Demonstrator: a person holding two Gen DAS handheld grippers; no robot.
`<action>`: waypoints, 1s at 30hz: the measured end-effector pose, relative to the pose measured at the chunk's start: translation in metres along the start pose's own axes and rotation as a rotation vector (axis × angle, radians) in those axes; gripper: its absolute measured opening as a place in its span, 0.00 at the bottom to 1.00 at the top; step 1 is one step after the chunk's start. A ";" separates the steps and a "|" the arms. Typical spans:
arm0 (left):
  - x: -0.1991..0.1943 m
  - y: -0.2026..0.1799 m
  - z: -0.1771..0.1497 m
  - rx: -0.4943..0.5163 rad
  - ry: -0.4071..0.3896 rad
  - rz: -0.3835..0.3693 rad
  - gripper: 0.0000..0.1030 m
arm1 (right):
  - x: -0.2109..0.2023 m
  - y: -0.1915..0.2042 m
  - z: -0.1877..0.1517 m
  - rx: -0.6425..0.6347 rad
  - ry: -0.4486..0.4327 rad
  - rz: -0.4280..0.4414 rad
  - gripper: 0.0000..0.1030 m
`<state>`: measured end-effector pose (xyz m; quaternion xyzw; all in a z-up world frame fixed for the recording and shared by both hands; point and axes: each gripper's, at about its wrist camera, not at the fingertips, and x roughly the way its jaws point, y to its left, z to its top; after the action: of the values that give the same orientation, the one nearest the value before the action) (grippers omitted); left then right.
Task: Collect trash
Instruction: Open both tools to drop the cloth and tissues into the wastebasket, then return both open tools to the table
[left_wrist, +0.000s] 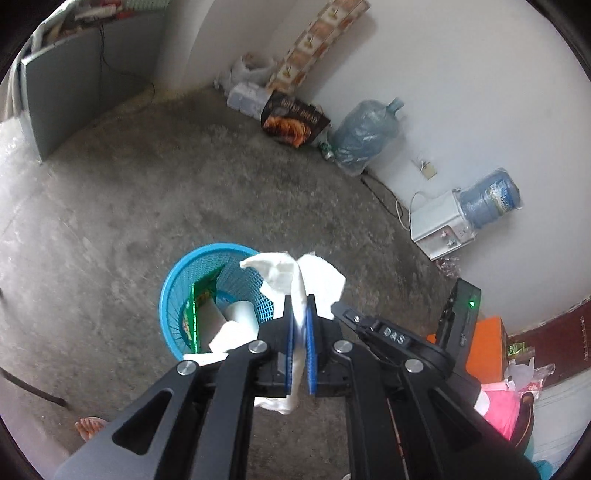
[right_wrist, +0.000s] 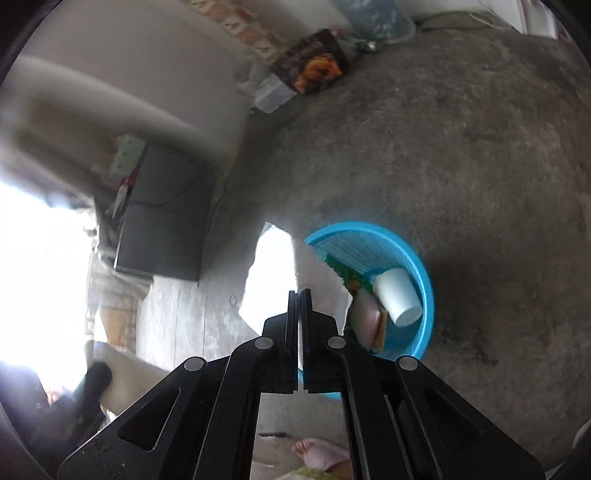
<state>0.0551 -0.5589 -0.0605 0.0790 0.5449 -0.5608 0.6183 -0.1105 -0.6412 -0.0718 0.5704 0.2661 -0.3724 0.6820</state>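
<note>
Over the concrete floor (left_wrist: 221, 192), both jaws pinch white tissues (left_wrist: 295, 277) half-hiding the blue basket (left_wrist: 173, 291).

Blue mesh bin (left_wrist: 173, 295) sits upright on the concrete floor, already holding a white cup (left_wrist: 242, 314) tipped on its side, a green wrapper (left_wrist: 195, 310) standing along the wall, plus some crumpled white paper. A crumpled white tissue (left_wrist: 295, 277) hangs pinched just above the rim. Another white paper sheet (right_wrist: 273, 273) is pinched beside the bin, overlapping its edge.
</note>
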 end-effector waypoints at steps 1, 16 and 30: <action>0.015 0.003 0.001 -0.009 0.026 -0.006 0.13 | 0.009 -0.001 0.003 0.004 0.008 -0.004 0.03; -0.003 0.027 -0.009 -0.087 0.004 0.146 0.57 | 0.037 -0.030 -0.021 0.046 0.155 -0.048 0.35; -0.158 0.033 -0.069 -0.037 -0.102 0.239 0.79 | -0.078 0.034 -0.029 -0.174 0.001 0.027 0.56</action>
<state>0.0756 -0.4026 0.0158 0.1036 0.5097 -0.4764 0.7089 -0.1265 -0.5949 0.0035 0.5127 0.2902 -0.3383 0.7338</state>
